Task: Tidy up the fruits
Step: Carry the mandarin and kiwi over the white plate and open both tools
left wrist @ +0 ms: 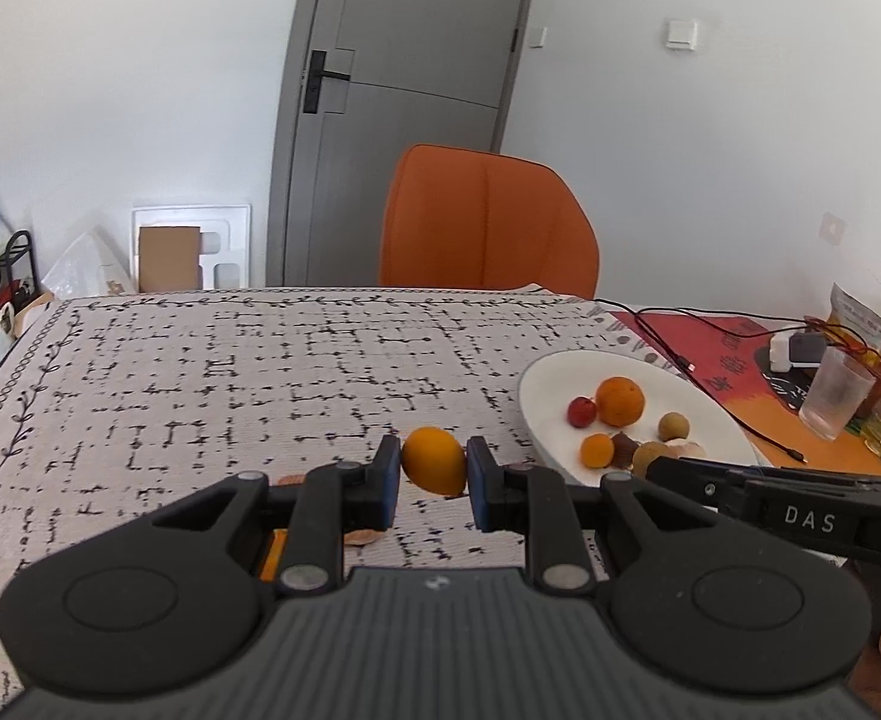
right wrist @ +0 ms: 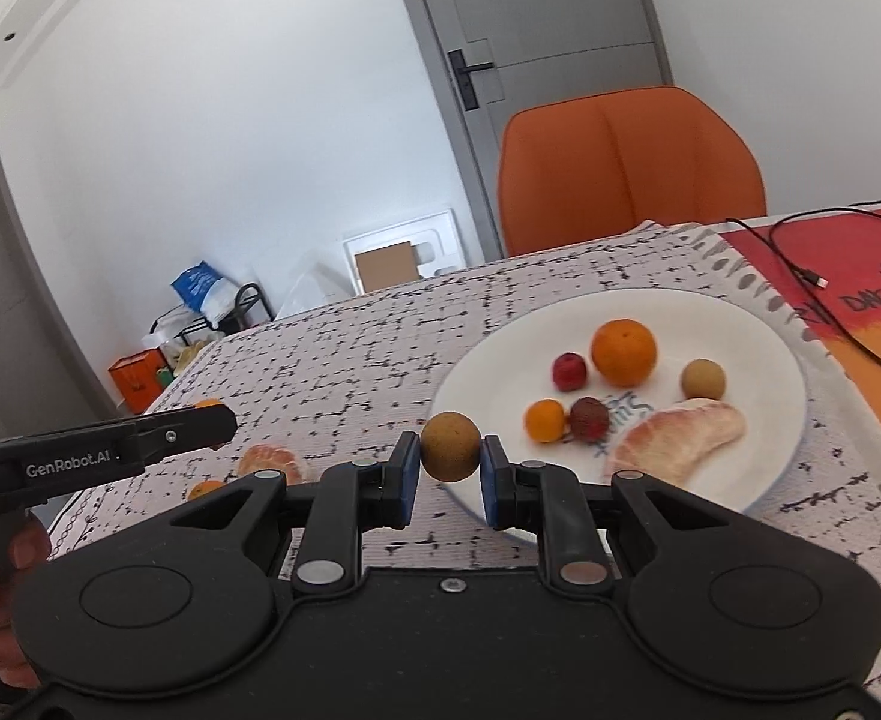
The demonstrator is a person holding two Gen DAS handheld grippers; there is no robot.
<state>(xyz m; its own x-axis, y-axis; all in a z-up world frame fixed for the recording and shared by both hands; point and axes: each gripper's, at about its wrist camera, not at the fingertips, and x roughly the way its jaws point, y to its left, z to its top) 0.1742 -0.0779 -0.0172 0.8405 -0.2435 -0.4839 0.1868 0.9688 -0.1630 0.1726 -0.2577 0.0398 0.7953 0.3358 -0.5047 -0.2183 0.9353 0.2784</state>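
plate point(right wrist: 758, 450) on table point(right wrist: 350, 348), right | fruit pieces point(right wrist: 272, 462) left | chair point(right wrist: 626, 168) behind

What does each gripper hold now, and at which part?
The left gripper holds a small orange fruit by its two sides. The right gripper holds a brown round fruit likewise.

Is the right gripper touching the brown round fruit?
Touching. In the right wrist view, the right gripper has both blue pads pressed against the brown round fruit, holding it near the white plate.
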